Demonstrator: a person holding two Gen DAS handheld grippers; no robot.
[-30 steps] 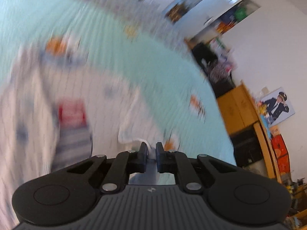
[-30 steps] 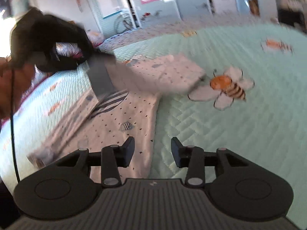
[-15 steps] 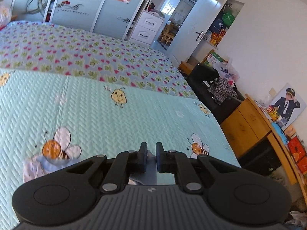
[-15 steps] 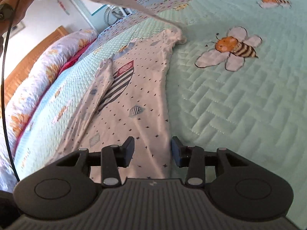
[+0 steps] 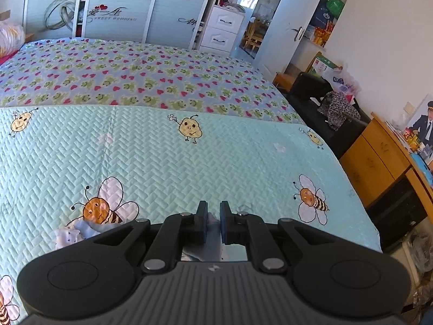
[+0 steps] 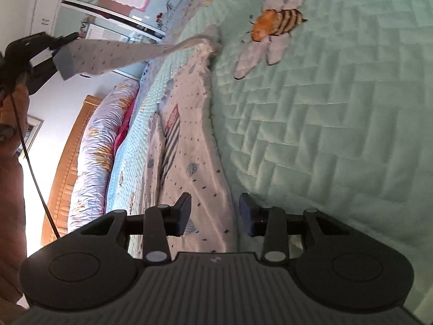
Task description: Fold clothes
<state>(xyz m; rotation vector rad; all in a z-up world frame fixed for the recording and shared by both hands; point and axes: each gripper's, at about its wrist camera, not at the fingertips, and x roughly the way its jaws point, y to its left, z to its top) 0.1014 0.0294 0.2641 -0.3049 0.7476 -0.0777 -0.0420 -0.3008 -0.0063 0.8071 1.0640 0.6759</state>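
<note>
Long-sleeved top stretched out along the bed, one sleeve lifted clear.

The white dotted top (image 6: 189, 146) lies lengthwise on the mint bee quilt (image 6: 324, 124), its long axis running away from the right tongs (image 6: 213, 211), which are closing with its near edge between them, pads not pressing. The left tongs (image 6: 58, 47) pinch the grey cuff of the sleeve (image 6: 113, 54), drawn taut in the air. Bare quilt lies open right of the top's edge.
</note>
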